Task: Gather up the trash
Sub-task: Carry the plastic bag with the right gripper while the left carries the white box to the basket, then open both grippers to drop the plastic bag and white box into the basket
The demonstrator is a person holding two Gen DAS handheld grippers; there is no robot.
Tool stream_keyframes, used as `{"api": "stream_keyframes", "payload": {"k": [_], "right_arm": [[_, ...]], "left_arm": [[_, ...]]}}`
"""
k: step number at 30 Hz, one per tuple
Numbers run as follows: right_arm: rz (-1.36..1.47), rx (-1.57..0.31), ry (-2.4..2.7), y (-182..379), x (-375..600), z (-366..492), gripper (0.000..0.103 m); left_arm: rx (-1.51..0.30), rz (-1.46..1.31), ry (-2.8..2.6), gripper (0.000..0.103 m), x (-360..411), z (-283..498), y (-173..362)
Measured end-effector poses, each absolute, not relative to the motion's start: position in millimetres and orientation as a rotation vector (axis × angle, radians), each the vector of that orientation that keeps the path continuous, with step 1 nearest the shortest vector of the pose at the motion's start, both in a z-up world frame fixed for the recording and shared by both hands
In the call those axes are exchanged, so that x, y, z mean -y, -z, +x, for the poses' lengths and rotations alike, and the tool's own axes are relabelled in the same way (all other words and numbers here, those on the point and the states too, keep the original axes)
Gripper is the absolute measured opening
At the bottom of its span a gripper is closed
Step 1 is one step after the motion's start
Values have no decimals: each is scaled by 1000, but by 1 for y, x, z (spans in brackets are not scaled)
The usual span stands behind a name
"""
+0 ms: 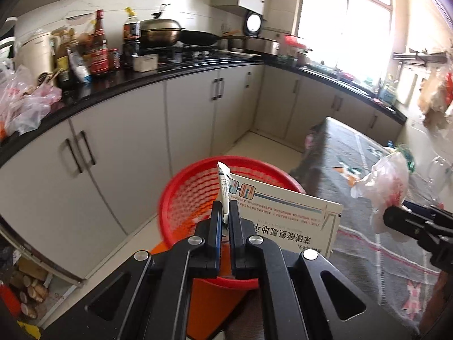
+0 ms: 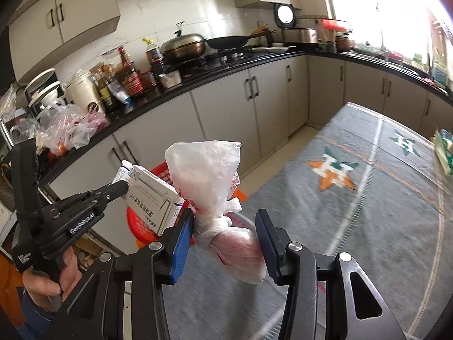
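My left gripper (image 1: 225, 211) is shut on a small white tube (image 1: 224, 191) and a white medicine box (image 1: 288, 218), held above a red mesh trash bin (image 1: 187, 201). The box (image 2: 153, 201) and left gripper (image 2: 120, 187) also show in the right wrist view, over the red bin (image 2: 141, 226). My right gripper (image 2: 226, 221) is shut on a knotted clear plastic bag (image 2: 206, 175) with pinkish contents, held above the table. That bag (image 1: 385, 181) and the right gripper (image 1: 393, 218) appear at the right of the left wrist view.
A table with a grey patterned cloth (image 2: 368, 187) lies to the right. A black L-shaped counter (image 1: 136, 82) over grey cabinets carries bottles (image 1: 99, 45), pots (image 1: 161, 31) and plastic bags (image 1: 22, 104). More items (image 2: 443, 153) sit at the table's far right edge.
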State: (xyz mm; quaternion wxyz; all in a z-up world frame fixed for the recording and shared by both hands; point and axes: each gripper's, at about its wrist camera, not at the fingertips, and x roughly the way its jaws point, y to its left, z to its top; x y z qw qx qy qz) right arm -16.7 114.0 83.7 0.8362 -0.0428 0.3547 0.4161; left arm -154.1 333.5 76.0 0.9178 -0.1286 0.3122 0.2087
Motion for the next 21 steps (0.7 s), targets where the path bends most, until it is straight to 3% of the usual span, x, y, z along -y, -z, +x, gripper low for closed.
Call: {"api": "stream_keyframes", "payload": {"k": [21], "right_arm": [[-101,-870,-928,-60,-194,9,50]], "left_arm": [[-706,-222,-516,4,-359,-144,-41]]}}
